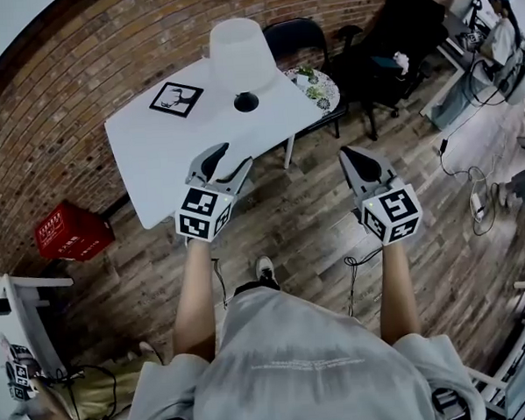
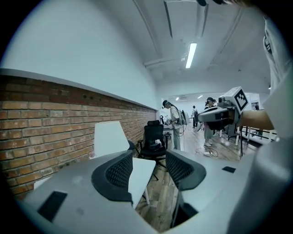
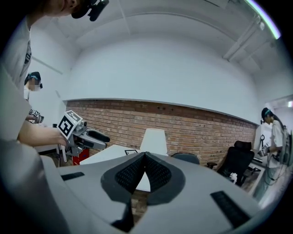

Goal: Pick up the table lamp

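Observation:
The table lamp has a white shade (image 1: 241,49) and a black round base (image 1: 246,102). It stands at the far side of a white table (image 1: 154,158). Both grippers hover over the wooden floor, short of the lamp. My left gripper (image 1: 228,159) sits at the table's near edge, jaws open and empty. My right gripper (image 1: 356,156) is right of the table, jaws shut on nothing. In the left gripper view the shade (image 2: 110,137) shows beyond the left finger (image 2: 116,172). In the right gripper view the shade (image 3: 154,140) rises just above the closed fingertips (image 3: 145,156).
A black-and-white marker card (image 1: 176,99) lies on the table left of the lamp. Behind the table are black office chairs (image 1: 295,36) and a small round table with a plant (image 1: 316,88). A red crate (image 1: 69,231) sits by the brick wall. Cables (image 1: 472,198) trail at the right.

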Demonstrator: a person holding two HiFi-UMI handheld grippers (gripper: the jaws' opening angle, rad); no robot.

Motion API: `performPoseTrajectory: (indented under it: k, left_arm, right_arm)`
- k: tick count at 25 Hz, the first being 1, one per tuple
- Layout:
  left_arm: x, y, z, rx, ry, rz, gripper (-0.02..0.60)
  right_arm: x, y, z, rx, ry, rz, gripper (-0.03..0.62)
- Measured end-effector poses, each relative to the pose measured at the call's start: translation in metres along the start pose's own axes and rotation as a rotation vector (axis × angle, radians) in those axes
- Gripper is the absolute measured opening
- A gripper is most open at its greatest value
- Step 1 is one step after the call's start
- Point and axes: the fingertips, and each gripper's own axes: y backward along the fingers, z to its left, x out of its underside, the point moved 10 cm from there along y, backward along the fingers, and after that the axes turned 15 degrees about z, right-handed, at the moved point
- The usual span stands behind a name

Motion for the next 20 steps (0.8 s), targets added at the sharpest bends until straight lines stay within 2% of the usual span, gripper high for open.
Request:
performPoseTrajectory:
  k: [11, 20]
  left_arm:
    - [-0.006, -0.044, 0.06, 0.052, 0.004, 0.014, 0.227]
    - [-0.007, -0.07, 0.082, 0.096, 0.019, 0.028, 0.225]
  right_arm:
    - [-0.019, -0.06, -0.012, 0.03, -0.021, 0.049, 0.0]
    - [-0.023, -0.085, -0.016, 0.05, -0.001, 0.114, 0.002]
